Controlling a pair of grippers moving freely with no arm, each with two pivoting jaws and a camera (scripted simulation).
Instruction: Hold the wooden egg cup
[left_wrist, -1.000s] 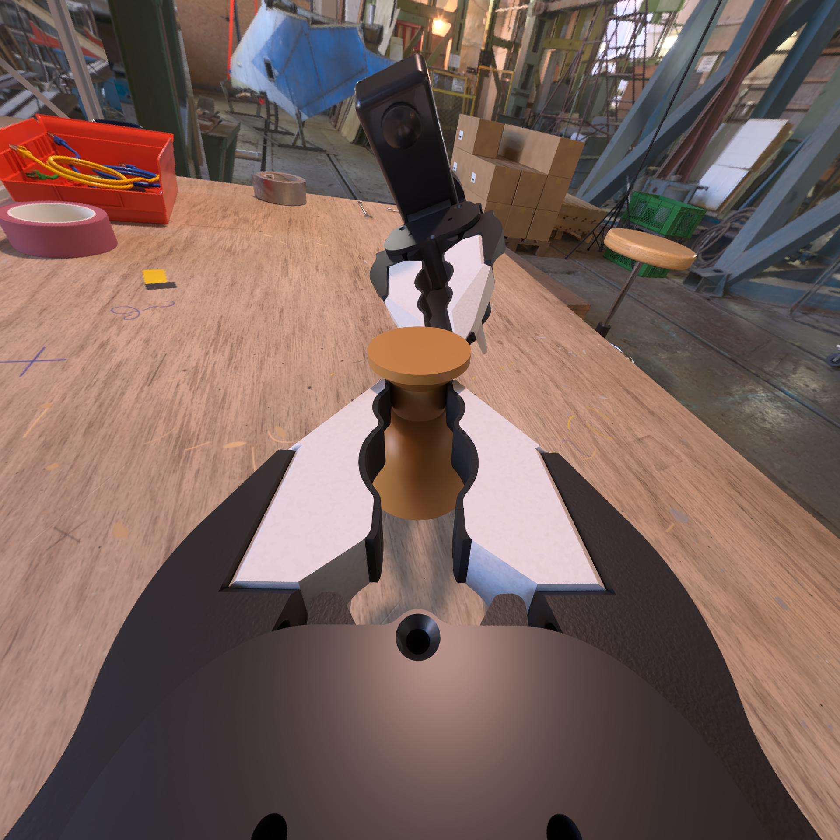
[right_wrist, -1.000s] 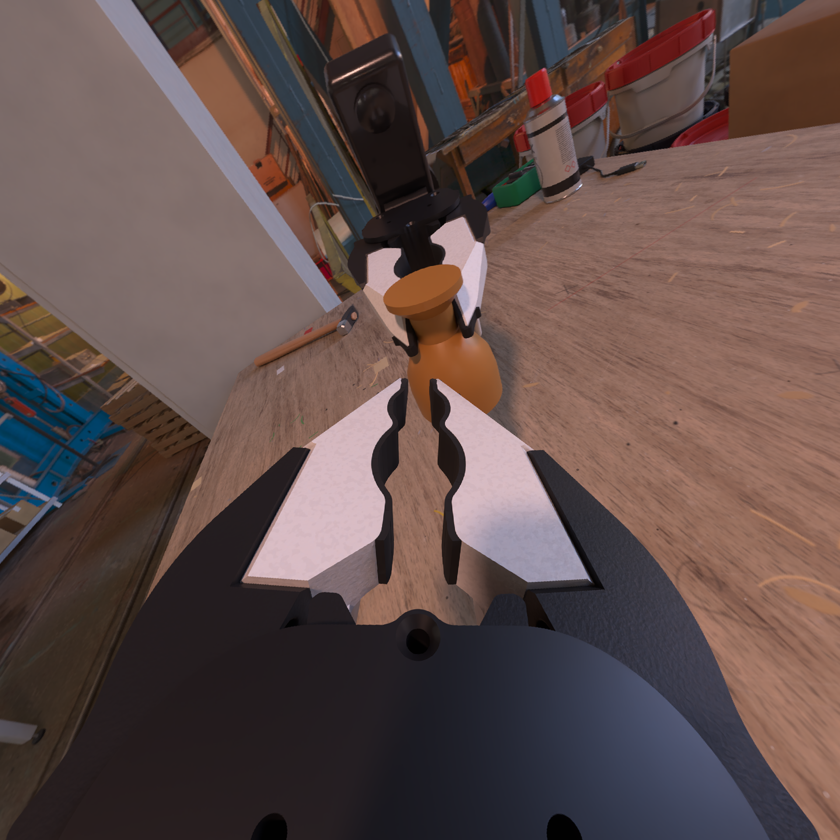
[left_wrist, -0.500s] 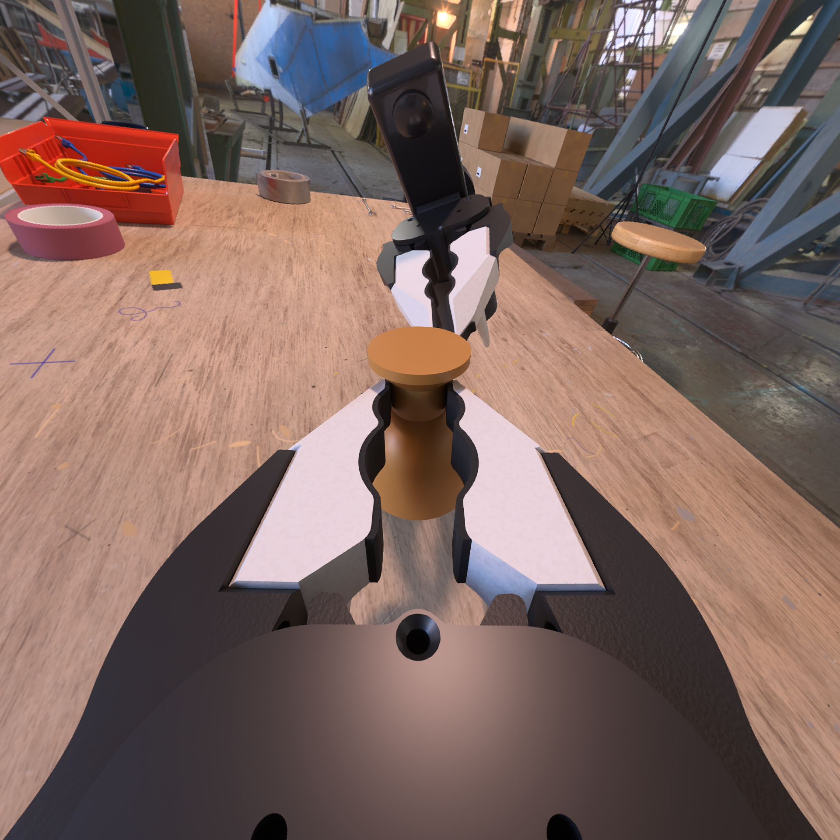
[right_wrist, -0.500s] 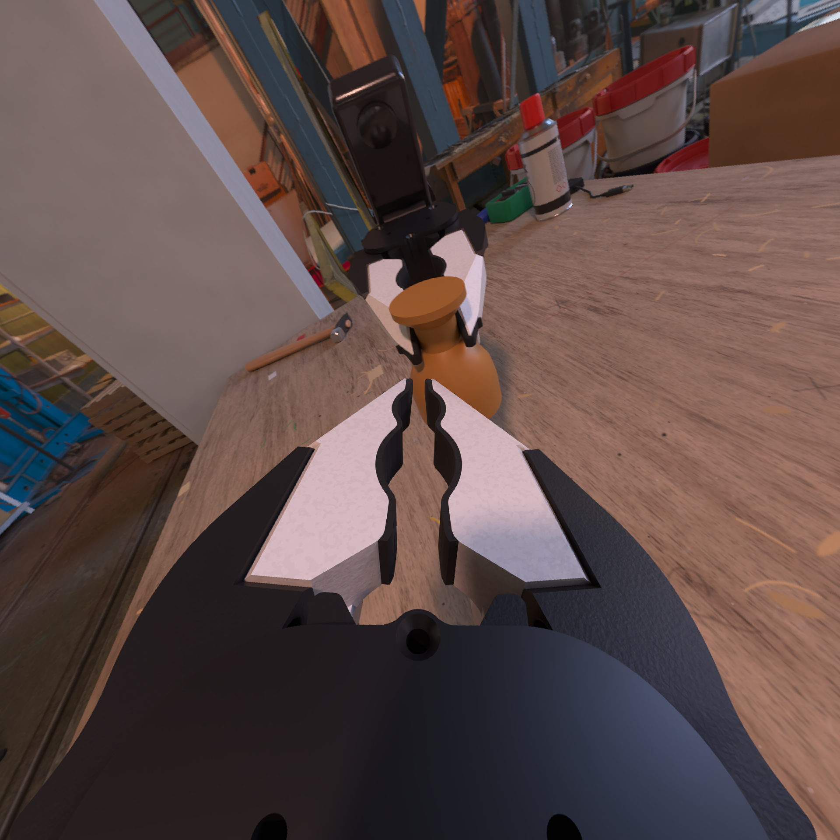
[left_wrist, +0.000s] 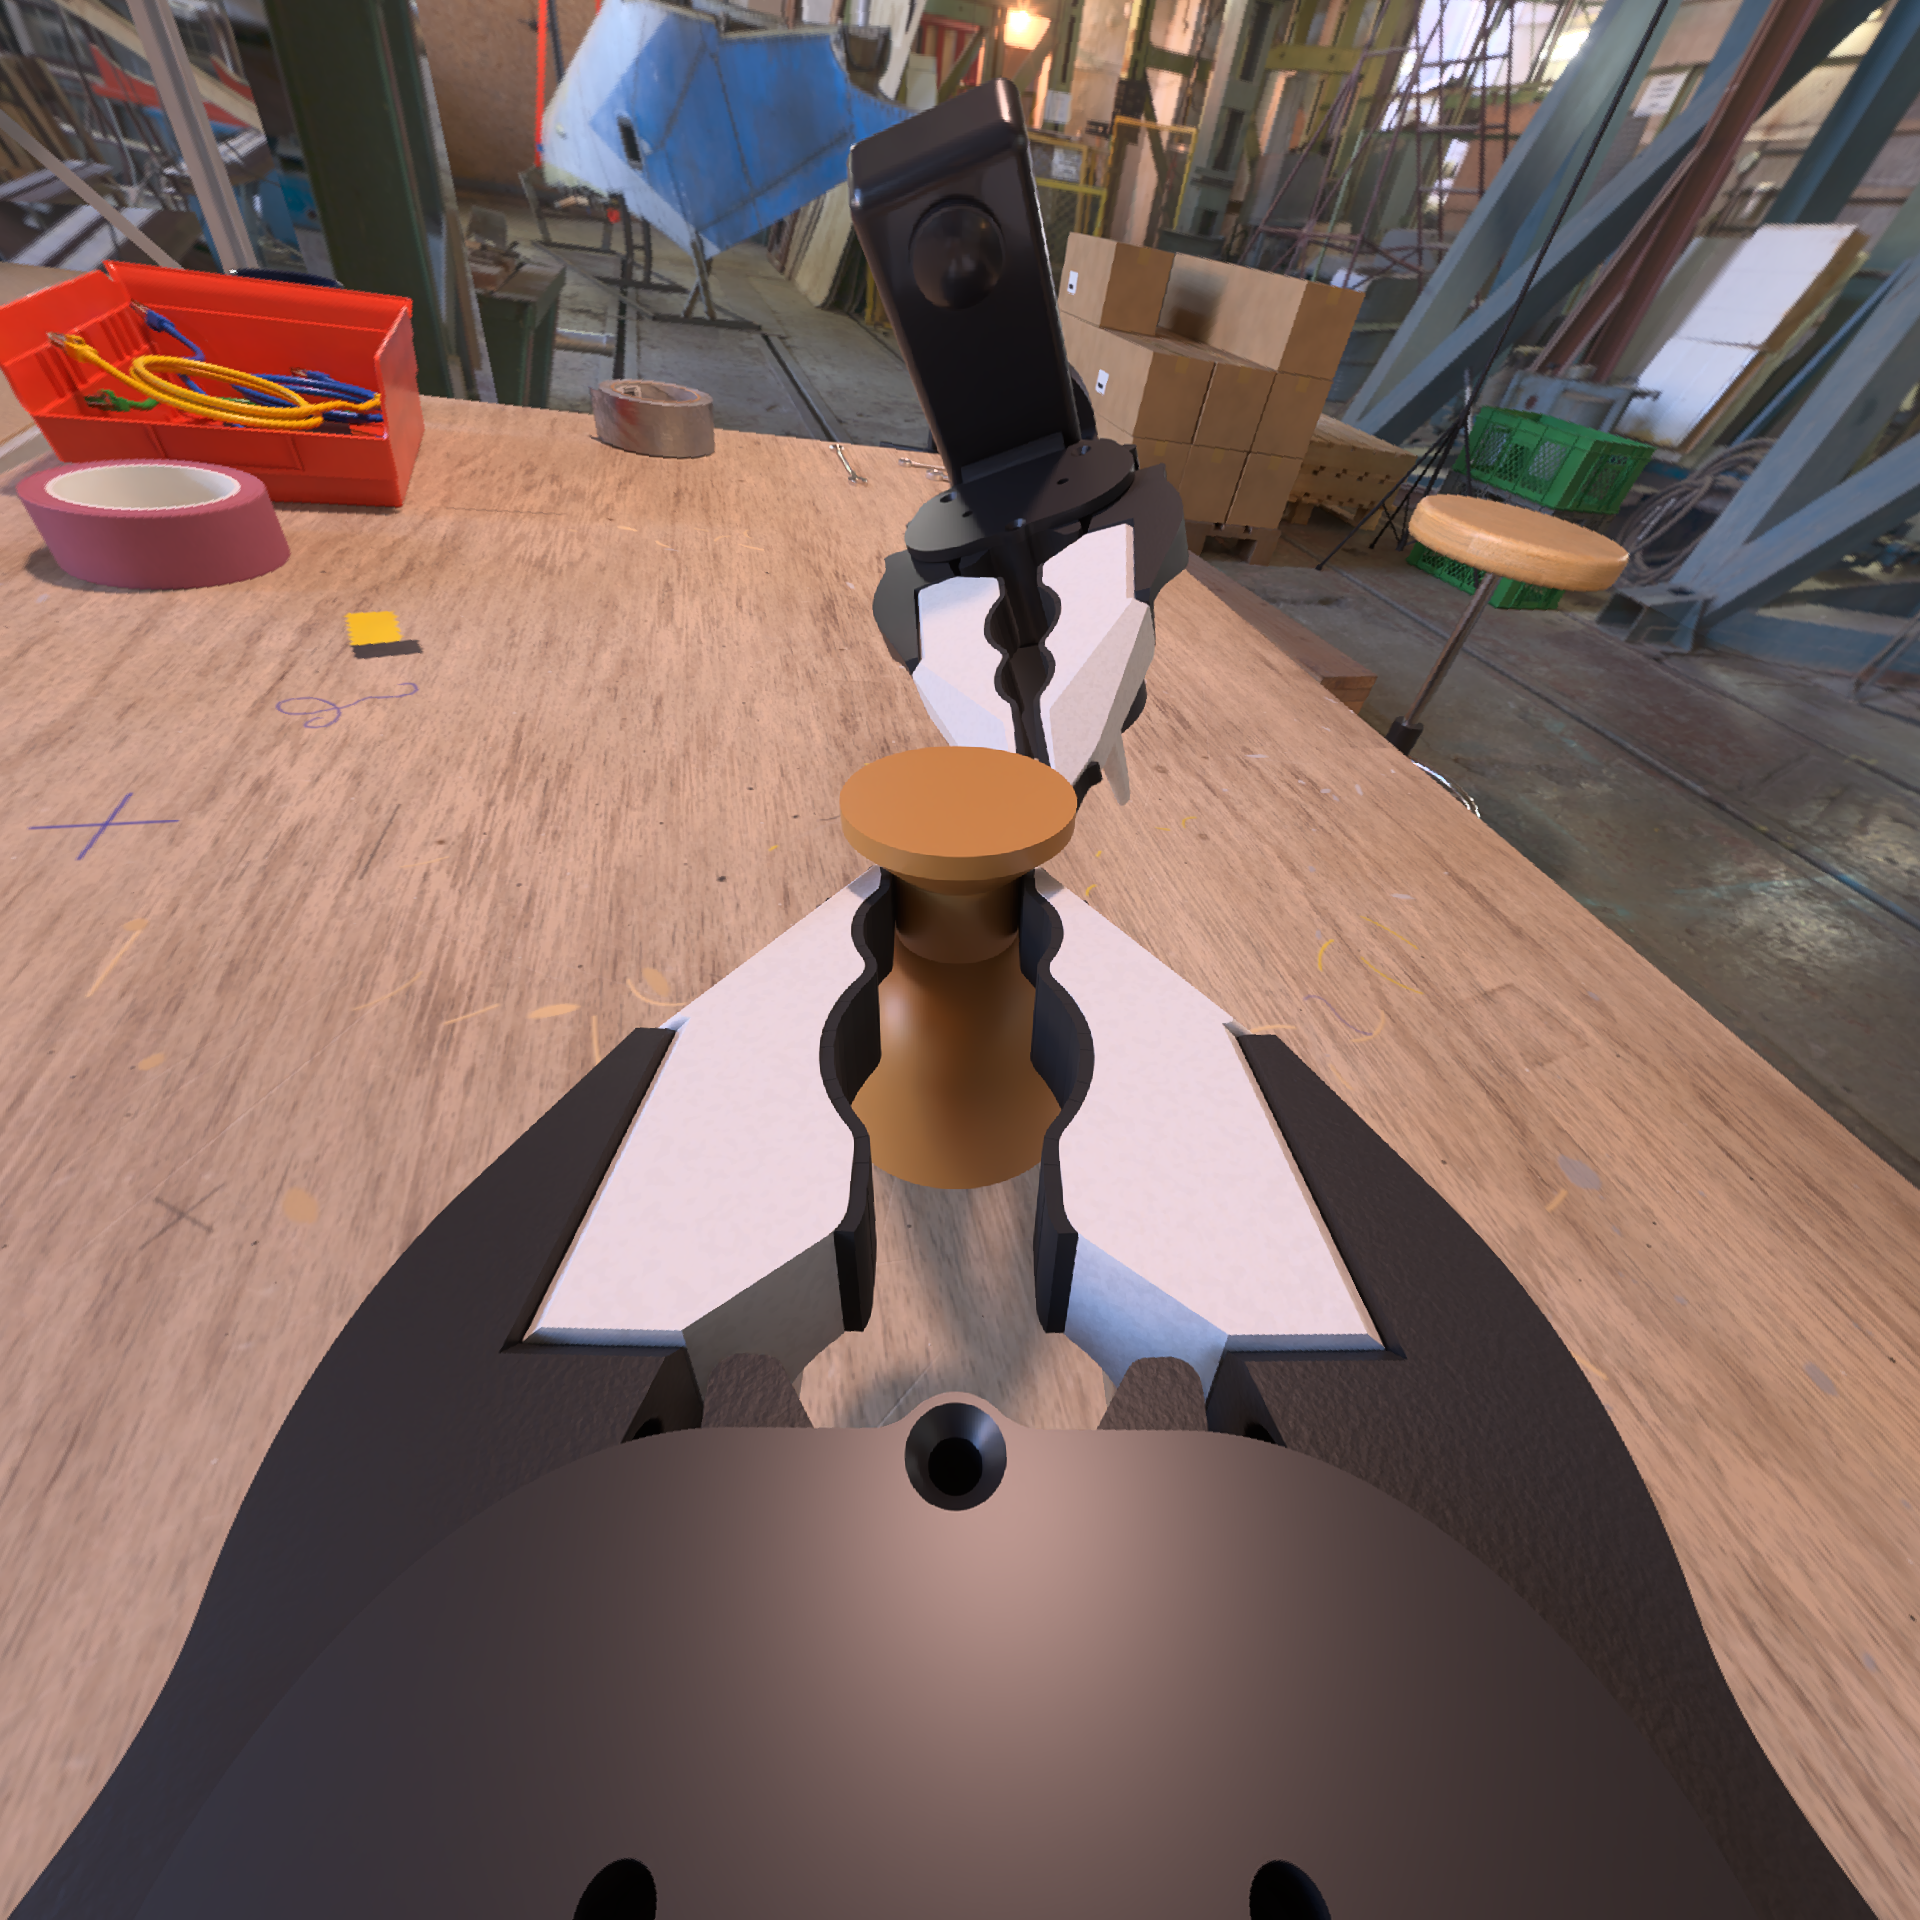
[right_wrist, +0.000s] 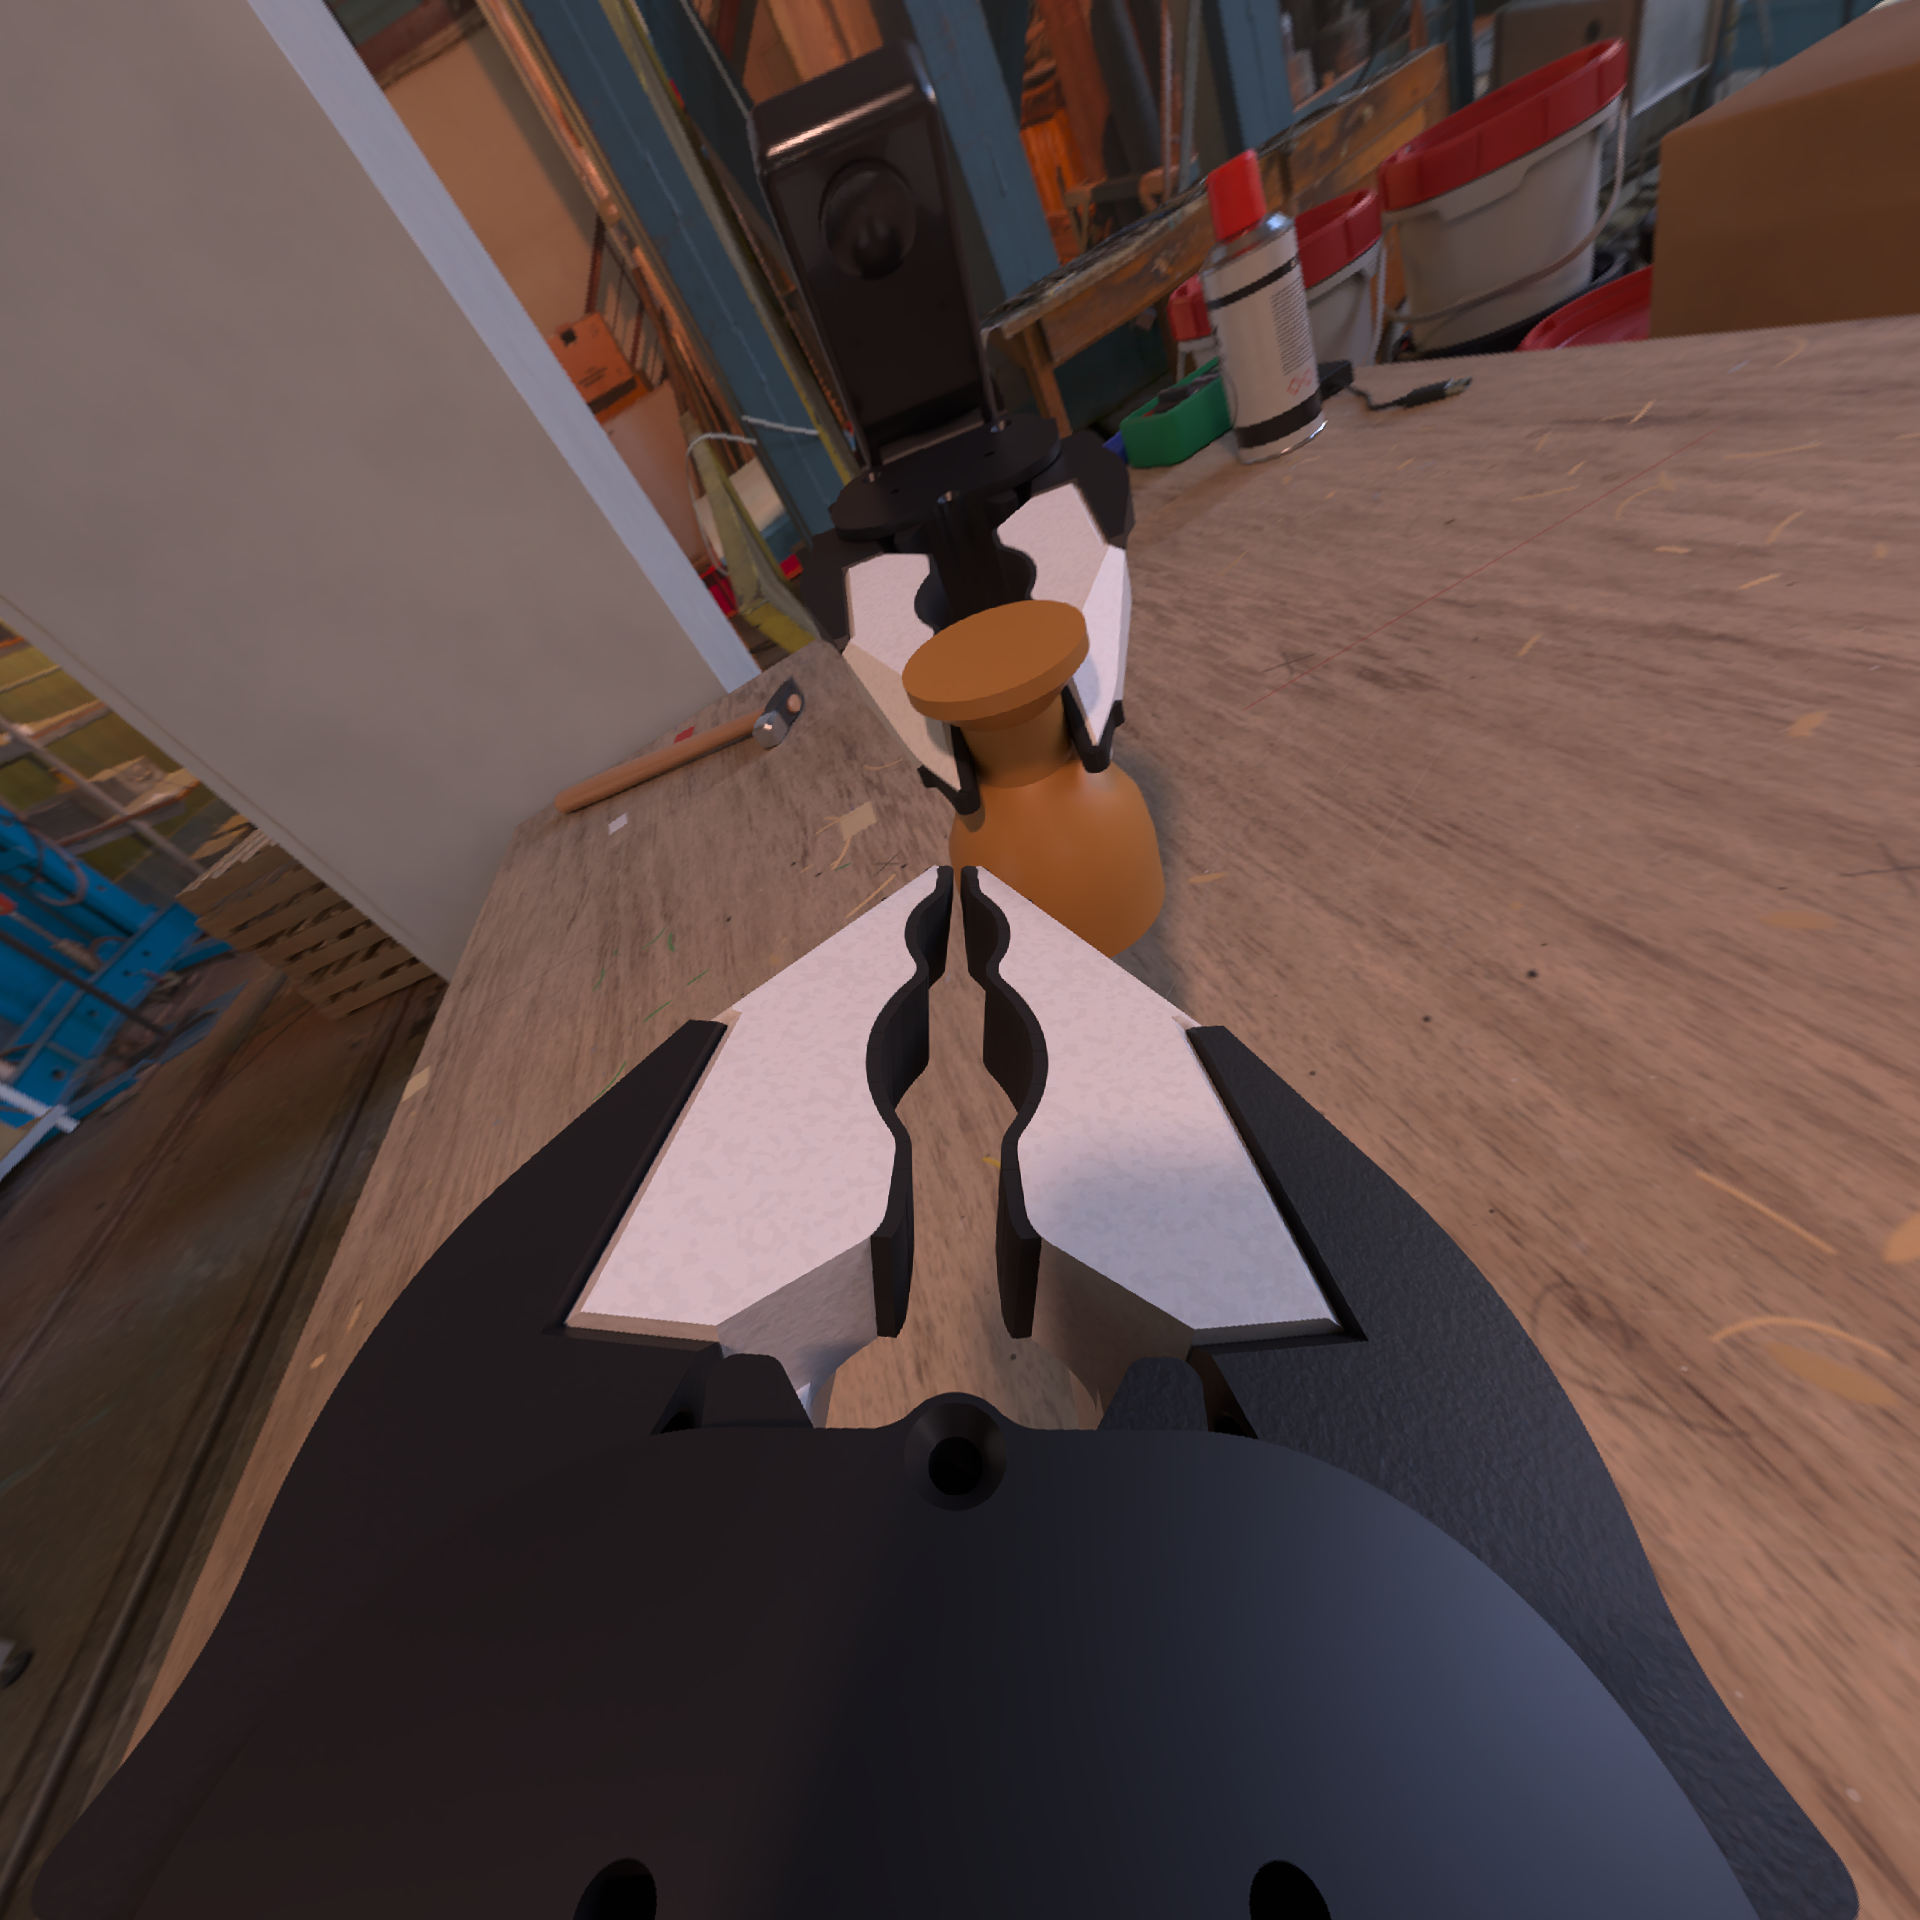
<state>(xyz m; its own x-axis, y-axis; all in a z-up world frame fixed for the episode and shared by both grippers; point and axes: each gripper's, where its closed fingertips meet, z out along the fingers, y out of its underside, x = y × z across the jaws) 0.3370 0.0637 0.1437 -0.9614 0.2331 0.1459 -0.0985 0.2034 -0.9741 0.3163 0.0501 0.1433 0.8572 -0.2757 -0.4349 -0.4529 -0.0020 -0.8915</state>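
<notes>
The wooden egg cup (left_wrist: 956, 997) is upside down, its flat round foot on top. My left gripper (left_wrist: 956, 883) is shut on its narrow stem, just under the foot. The right wrist view shows the egg cup (right_wrist: 1049, 831) held by the left gripper (right_wrist: 1029, 779) close above the wooden table (right_wrist: 1507, 831); I cannot tell if it touches. My right gripper (right_wrist: 956, 878) is shut and empty, its tips just short of the cup's bowl. It also shows in the left wrist view (left_wrist: 1039, 748), behind the cup.
A red bin (left_wrist: 218, 384) of cables, a pink tape roll (left_wrist: 156, 520) and a grey tape roll (left_wrist: 655, 416) sit at the far left. A hammer (right_wrist: 675, 758) lies by the table edge. A spray can (right_wrist: 1262, 322) stands farther back. A stool (left_wrist: 1517, 540) stands beyond the table.
My right gripper's fingers have closed from a clear gap to almost touching, with nothing between them. The left gripper keeps its hold on the egg cup.
</notes>
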